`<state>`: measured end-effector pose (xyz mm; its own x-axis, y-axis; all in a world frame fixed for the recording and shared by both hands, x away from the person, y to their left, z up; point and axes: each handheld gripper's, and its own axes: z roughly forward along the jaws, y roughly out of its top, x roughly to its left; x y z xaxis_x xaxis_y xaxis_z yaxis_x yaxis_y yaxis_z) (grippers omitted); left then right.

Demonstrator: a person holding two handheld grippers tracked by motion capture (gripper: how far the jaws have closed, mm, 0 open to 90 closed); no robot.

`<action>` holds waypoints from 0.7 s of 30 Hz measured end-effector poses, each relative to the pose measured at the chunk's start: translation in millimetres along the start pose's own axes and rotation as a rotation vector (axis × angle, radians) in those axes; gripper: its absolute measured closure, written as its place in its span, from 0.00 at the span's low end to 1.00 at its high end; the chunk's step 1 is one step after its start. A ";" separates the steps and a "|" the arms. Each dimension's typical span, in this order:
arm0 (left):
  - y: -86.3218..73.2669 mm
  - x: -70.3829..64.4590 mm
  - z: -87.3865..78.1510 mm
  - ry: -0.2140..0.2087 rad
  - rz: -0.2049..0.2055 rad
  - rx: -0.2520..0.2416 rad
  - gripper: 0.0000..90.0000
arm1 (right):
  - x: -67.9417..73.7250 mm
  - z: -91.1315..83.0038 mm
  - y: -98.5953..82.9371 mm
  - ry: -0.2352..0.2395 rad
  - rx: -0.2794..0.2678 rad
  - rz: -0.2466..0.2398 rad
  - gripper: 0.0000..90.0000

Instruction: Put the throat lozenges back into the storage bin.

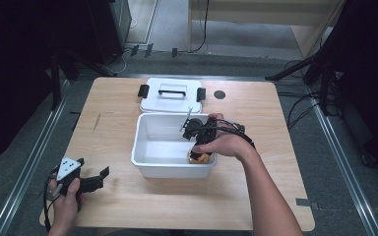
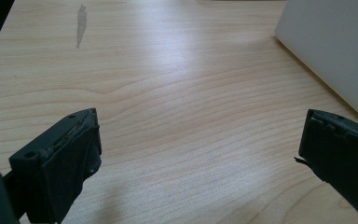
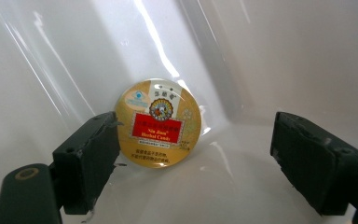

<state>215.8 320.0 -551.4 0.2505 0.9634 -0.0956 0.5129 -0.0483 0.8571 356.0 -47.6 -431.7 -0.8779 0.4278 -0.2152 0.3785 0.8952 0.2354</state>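
a white tub (image 1: 147, 147) sits near the middle of the wooden counter (image 1: 256, 196), and its lid (image 1: 170, 101) with the black handle and clips lies flat just beyond it, at about twelve o'clock from the tub. the person's right hand (image 1: 224, 142) reaches over the tub's rim at the four o'clock corner and points the right gripper (image 3: 196, 163) down inside. in the right gripper view its jaws stand wide apart with nothing between them. a round gold tin (image 3: 158, 122) with a red label lies against the tub's inner wall, just beside the jaw at nine o'clock; whether that jaw touches it i cannot tell. from above, a bit of yellow shows under the hand.

over at eight o'clock from the tub, well apart from it, the left hand (image 1: 66, 196) holds the left gripper (image 1: 91, 183) low over the counter. its jaws are spread wide too, holding nothing, with bare wood between them.
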 end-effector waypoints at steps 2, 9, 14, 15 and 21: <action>0.0 0.0 0.0 0.000 0.000 0.000 0.00 | -0.4 -4.4 -0.2 0.003 -0.017 0.012 0.16; 0.0 -0.1 0.0 0.000 0.000 0.000 0.00 | -5.7 -19.7 -4.8 0.000 -0.076 0.064 0.14; 0.0 -0.2 0.0 0.000 -0.001 0.001 0.00 | -10.8 -29.8 -10.3 0.002 -0.112 0.095 0.07; 0.0 -0.3 0.0 0.001 -0.001 0.000 0.00 | -11.7 -32.0 -11.4 0.005 -0.123 0.103 0.07; 0.0 -0.2 0.0 0.002 0.001 0.000 0.00 | -17.1 -46.5 -19.4 0.003 -0.164 0.140 0.05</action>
<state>215.8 319.7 -551.4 0.2494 0.9639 -0.0936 0.5126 -0.0494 0.8572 350.0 -78.1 -388.5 -0.8212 0.5459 -0.1663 0.4442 0.7945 0.4141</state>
